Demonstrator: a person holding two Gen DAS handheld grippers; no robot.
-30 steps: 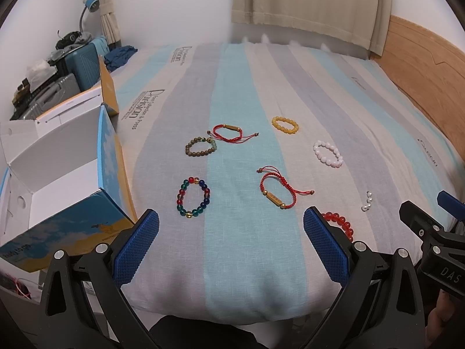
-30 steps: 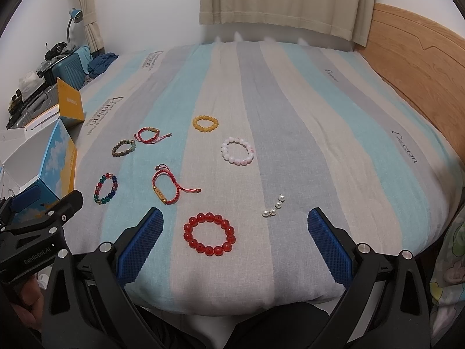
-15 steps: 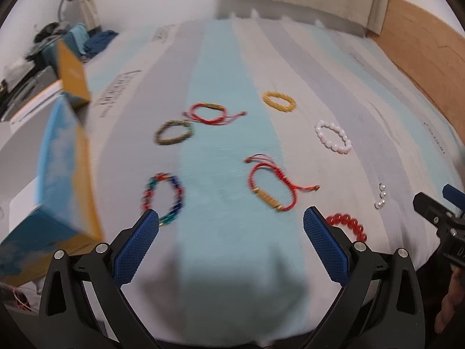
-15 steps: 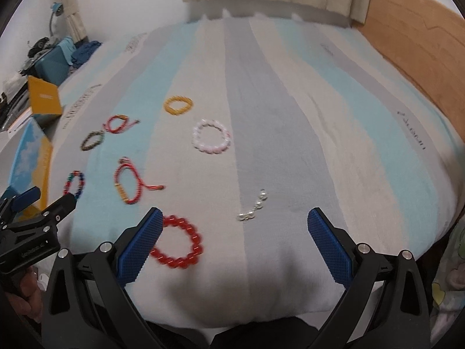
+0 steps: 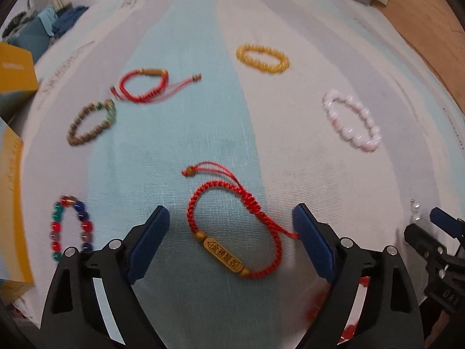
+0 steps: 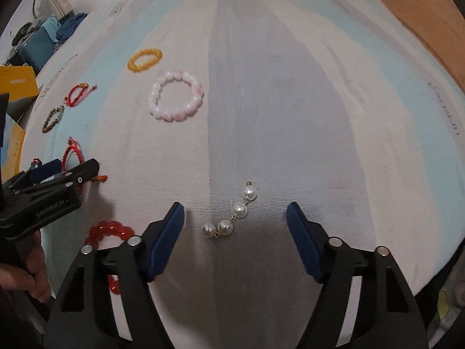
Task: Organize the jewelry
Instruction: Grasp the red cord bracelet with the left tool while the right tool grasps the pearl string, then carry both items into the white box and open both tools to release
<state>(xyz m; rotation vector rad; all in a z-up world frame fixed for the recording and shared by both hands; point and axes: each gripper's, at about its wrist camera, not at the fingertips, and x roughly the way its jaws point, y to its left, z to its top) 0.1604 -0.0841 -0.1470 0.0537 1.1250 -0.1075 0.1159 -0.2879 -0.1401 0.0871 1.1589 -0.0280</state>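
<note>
On the bed, the left gripper has its jaws wide open with the red cord bracelet lying between them, ungripped. The right gripper is also wide open, the pearl chain lying between its jaws.

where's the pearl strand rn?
Right wrist view: pearl strand lies on the grey stripe of the bedspread, between the open jaws of the right gripper, untouched.
</note>
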